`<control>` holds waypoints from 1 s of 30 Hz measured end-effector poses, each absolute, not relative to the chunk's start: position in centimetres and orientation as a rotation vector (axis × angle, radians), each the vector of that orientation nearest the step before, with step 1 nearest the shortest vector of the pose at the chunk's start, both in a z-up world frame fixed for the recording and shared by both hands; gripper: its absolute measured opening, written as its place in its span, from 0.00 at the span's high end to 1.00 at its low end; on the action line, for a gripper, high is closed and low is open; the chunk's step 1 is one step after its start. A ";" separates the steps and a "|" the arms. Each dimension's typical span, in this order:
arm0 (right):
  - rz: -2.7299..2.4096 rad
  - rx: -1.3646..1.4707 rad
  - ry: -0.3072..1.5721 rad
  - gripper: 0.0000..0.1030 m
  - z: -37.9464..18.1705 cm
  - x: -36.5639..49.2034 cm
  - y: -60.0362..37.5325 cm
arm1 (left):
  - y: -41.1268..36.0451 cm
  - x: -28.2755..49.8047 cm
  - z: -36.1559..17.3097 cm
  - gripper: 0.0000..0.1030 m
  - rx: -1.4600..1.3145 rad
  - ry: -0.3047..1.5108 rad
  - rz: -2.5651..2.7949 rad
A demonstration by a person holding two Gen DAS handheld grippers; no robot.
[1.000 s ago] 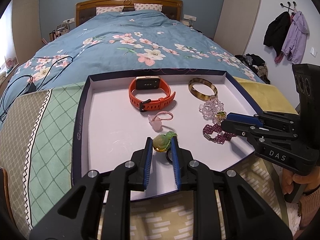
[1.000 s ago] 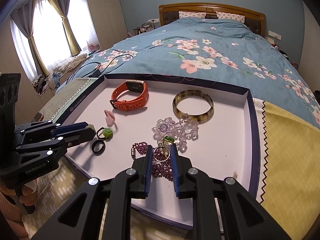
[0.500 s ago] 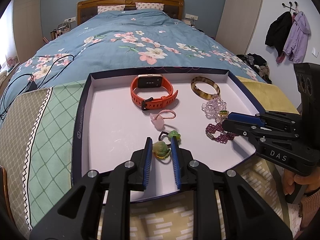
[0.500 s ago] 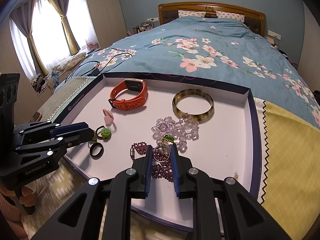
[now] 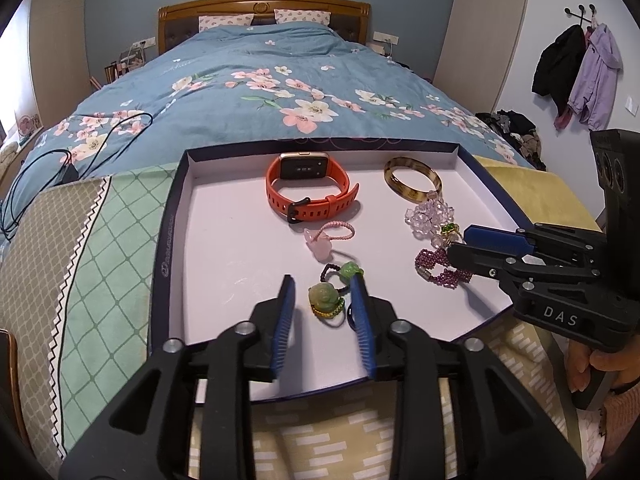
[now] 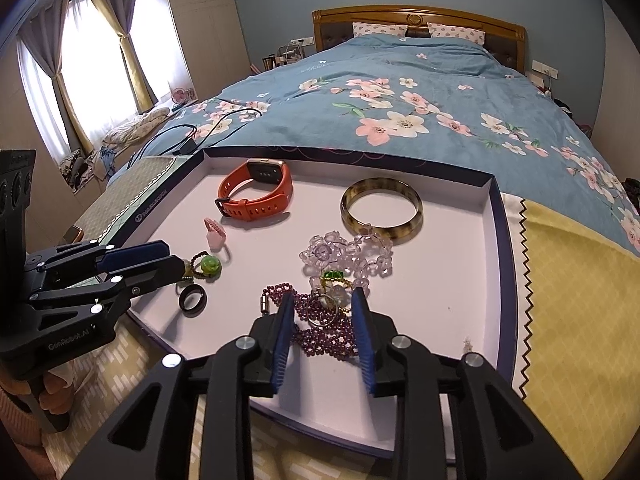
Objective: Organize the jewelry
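Observation:
A navy-rimmed white tray (image 5: 168,240) on the bed holds the jewelry. My left gripper (image 5: 322,280) hovers over its near edge with jaws opening. A pale green jade charm (image 5: 324,298) on a beaded cord lies loose between the blue pads, touching neither. My right gripper (image 6: 322,296) is also opening. A silver ring (image 6: 322,308) and a purple bead bracelet (image 6: 320,332) lie between its pads, unpressed. Farther in are an orange smartwatch (image 5: 308,188), a tortoiseshell bangle (image 6: 382,210), a clear crystal bracelet (image 6: 348,252) and a pink charm (image 5: 320,242).
A black ring (image 6: 193,299) and a bright green bead charm (image 6: 210,265) lie beside the left gripper (image 6: 176,258). The right gripper (image 5: 456,246) reaches in from the tray's right side. Black cables (image 5: 60,160) trail across the floral quilt. Coats (image 5: 576,68) hang on the right wall.
Both pairs of jaws have spread apart. The left pads, earlier pinched on the jade charm, have let it go. The right pads have come off the ring. Neither hand has shifted.

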State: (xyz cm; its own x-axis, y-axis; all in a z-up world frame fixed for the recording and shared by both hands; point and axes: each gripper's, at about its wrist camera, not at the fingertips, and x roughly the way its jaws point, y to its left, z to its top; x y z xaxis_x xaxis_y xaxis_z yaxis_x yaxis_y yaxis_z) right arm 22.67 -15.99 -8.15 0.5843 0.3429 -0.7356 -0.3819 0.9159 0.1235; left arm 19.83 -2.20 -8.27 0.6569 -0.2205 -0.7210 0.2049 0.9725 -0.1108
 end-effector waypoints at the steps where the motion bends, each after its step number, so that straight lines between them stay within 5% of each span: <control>1: 0.423 -0.046 0.844 0.67 -8.1 22.5 -16.1 | -2.1 19.7 -8.1 0.61 -0.022 0.814 -0.240; 9: 0.392 -0.063 0.752 0.33 -6.1 19.6 -16.4 | -0.8 16.6 -5.7 0.11 -0.057 0.709 -0.214; 15: 0.343 -0.080 0.613 0.07 -4.0 15.6 -17.0 | 0.6 12.4 -3.2 0.05 -0.077 0.579 -0.173; 30: 0.182 -0.015 0.360 0.07 -1.8 6.4 -19.0 | 2.1 2.2 -0.3 0.05 -0.060 0.324 -0.074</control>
